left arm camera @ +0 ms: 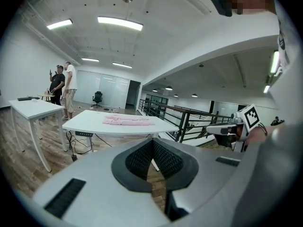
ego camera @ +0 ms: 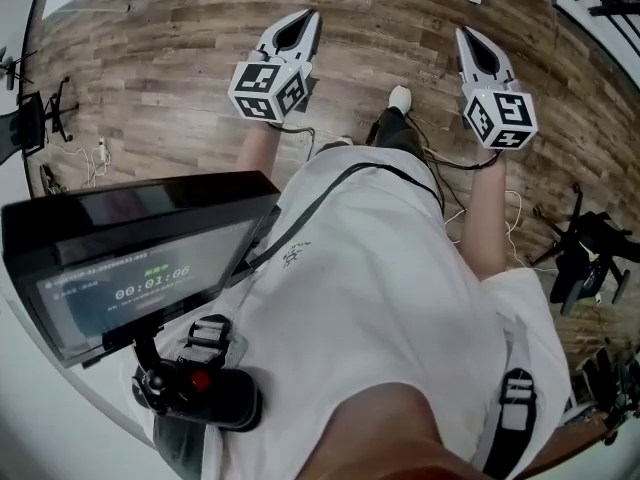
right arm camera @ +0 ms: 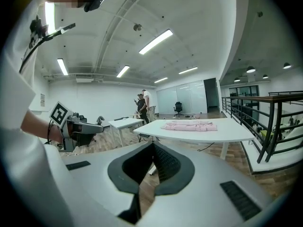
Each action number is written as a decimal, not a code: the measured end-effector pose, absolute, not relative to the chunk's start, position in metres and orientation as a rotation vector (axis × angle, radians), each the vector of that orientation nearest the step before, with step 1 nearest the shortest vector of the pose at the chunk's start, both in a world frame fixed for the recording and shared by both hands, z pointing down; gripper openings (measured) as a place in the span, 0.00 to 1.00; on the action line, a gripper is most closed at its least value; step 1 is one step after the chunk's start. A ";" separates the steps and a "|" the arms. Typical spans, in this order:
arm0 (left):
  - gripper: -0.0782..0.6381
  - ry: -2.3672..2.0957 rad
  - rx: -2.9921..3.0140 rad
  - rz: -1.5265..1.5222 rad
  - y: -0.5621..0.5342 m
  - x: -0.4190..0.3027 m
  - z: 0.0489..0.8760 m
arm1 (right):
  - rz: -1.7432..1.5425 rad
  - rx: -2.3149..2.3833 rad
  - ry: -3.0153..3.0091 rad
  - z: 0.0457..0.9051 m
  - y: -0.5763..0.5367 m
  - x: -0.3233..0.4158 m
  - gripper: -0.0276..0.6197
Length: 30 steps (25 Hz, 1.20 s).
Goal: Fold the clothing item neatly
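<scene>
Chest rig sits closest: black screen (ego camera: 130, 258) with a timer readout, mounted against the person's white shirt (ego camera: 380, 298), head view looking down past it to the wood floor (ego camera: 170, 63). Both grippers are held out ahead over bare floor, well apart from each other. Left gripper (ego camera: 309, 18): jaws clenched tip to tip, nothing between them (its own view shows the ribbed pads meeting, only floor visible through the gap below). Right gripper (ego camera: 466, 34): same, jaws pressed together, empty. Each gripper view catches the other gripper off to the side, marker cube facing the camera. The clothing item is a pink garment (left arm camera: 129, 121), lying flat and stretched lengthwise on a white table (left arm camera: 87, 122), well apart from both grippers; neither touches it. Can't tell at this range whether it's folded or just laid out. Second white table (left arm camera: 31, 109) stands left of that one in the left gripper view, with two people (left arm camera: 64, 85) standing beyond it and an office chair (left arm camera: 97, 97) near the far glass wall. Black railing (right arm camera: 258, 115) runs right of the garment's table in the right gripper view.
</scene>
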State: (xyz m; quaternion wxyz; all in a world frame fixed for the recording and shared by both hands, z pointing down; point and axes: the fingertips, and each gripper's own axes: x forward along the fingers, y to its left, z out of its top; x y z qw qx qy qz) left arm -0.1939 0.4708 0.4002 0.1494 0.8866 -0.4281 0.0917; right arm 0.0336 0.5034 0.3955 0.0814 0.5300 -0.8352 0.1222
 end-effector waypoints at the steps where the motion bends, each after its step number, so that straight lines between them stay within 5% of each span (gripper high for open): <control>1: 0.11 -1.222 2.560 0.260 0.478 -0.204 0.400 | 0.352 1.593 -2.497 0.392 0.510 0.022 0.05; 16: 0.11 -1.068 2.682 0.227 0.640 -0.299 0.391 | 0.214 1.777 -2.394 0.351 0.696 -0.064 0.05; 30: 0.11 -1.014 2.744 0.190 0.662 -0.288 0.378 | 0.189 1.745 -2.392 0.342 0.715 -0.073 0.05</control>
